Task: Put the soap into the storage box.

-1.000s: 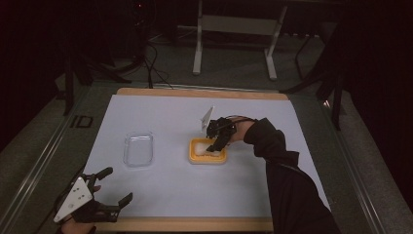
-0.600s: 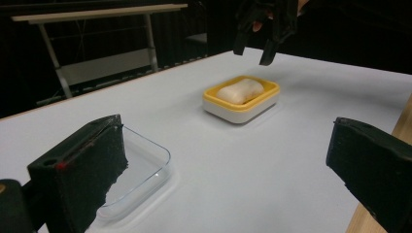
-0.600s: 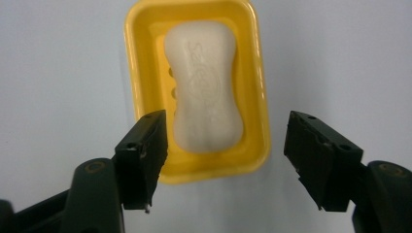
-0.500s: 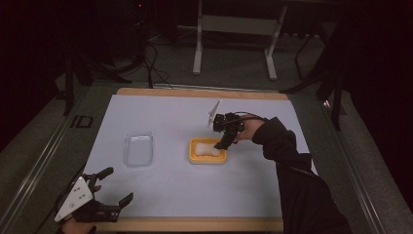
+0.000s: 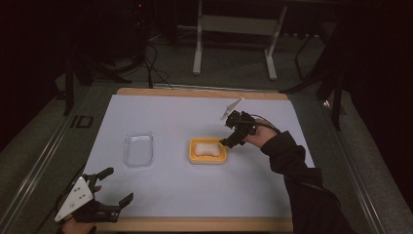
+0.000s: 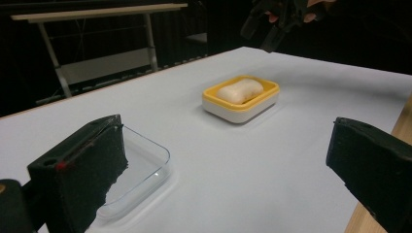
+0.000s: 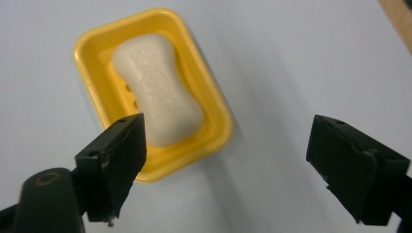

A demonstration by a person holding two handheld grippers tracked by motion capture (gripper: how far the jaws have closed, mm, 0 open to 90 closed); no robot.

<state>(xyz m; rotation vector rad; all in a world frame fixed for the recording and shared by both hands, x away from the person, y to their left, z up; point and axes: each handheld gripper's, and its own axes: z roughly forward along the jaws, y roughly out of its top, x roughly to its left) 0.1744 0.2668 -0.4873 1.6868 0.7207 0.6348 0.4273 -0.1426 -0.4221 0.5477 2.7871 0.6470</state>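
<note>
Here your table (image 5: 160, 204), under its white sheet, fades into a dark room where the far stand (image 5: 234, 29) is hard to make out. Your right sleeve (image 5: 302, 195) is cut off at the bottom edge. The clear lid (image 5: 138, 149) lies left of the yellow soap dish (image 5: 208, 151), well apart. A white bar of soap (image 7: 158, 90) lies in the dish, its stamped lettering too blurred to read. Your right gripper (image 5: 230, 142) hangs just beside the dish, jaws spread wide and empty. Your left gripper (image 5: 116, 185) sits at the near left corner, jaws also apart.
</note>
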